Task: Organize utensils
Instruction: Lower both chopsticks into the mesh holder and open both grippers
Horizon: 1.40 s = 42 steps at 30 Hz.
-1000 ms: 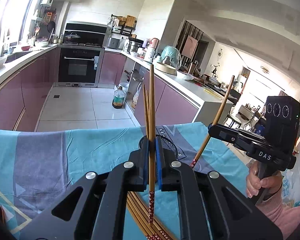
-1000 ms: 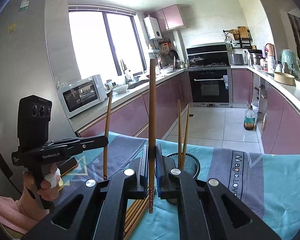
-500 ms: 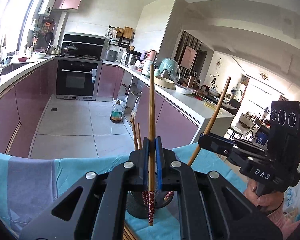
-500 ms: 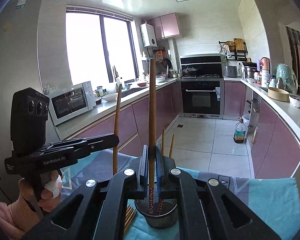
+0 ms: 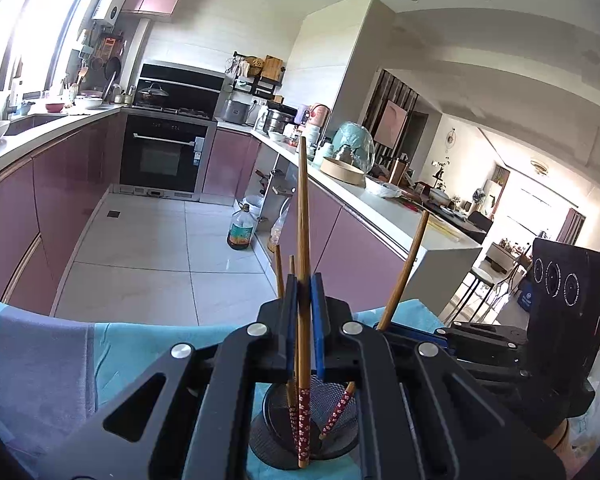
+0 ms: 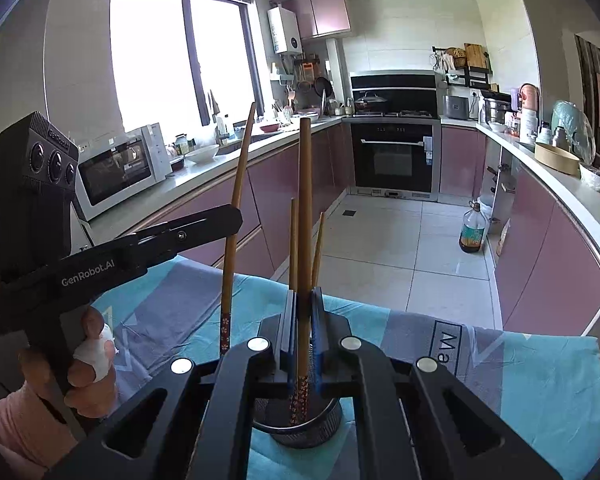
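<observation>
A wooden chopstick point(image 5: 302, 240) is being clenched upright by the left tool point(image 5: 303, 320), another point(image 6: 304, 216) by the right tool point(image 6: 303, 328), over a round mesh holder point(image 5: 340, 412) on the cloth-covered tabletop point(image 6: 540, 380).

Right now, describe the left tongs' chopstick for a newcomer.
Find the teal cloth, then the black mesh holder on it. Two loose chopsticks stand inside and the right tongs clamp a third chopstick. The target chopstick is the tilted one left of the holder in the right wrist view, pinched in the left tongs.
</observation>
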Each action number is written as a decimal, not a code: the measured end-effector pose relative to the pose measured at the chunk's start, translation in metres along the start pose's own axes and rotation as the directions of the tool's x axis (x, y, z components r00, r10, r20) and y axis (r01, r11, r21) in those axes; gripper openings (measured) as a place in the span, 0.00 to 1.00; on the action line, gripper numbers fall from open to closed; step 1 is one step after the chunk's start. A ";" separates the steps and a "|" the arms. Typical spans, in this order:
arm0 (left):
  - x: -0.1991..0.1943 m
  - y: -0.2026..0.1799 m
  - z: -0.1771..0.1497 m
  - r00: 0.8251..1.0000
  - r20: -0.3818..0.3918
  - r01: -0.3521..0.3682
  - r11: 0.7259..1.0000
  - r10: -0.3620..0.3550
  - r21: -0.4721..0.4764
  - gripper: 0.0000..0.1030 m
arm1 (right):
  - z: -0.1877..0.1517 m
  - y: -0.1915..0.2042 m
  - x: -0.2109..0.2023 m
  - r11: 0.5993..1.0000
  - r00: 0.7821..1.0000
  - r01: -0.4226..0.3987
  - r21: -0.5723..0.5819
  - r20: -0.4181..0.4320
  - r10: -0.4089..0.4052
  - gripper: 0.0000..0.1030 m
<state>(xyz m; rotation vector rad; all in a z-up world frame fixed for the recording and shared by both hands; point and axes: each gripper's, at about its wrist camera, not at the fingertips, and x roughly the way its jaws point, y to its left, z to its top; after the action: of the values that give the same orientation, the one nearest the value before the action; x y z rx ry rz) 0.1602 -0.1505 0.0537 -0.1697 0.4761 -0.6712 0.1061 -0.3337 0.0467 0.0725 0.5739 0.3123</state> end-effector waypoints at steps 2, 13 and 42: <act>0.005 0.000 -0.001 1.000 -0.007 -0.008 1.000 0.008 0.001 0.07 | -0.001 -0.001 0.005 1.000 1.000 0.001 0.000 -0.023 -0.001 0.05; -0.003 0.007 0.011 0.998 0.055 0.024 0.999 -0.022 -0.032 0.07 | -0.001 -0.002 0.006 1.000 1.000 -0.002 0.022 -0.030 0.003 0.05; 0.068 0.023 -0.028 0.951 -0.300 -0.055 0.996 0.072 0.066 0.20 | -0.009 -0.006 0.019 0.999 0.996 -0.001 0.052 -0.090 0.005 0.20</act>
<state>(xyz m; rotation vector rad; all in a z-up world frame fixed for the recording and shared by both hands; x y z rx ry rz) 0.2061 -0.1762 -0.0030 0.0037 0.7535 -0.6493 0.1173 -0.3334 0.0284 0.1095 0.6712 0.3046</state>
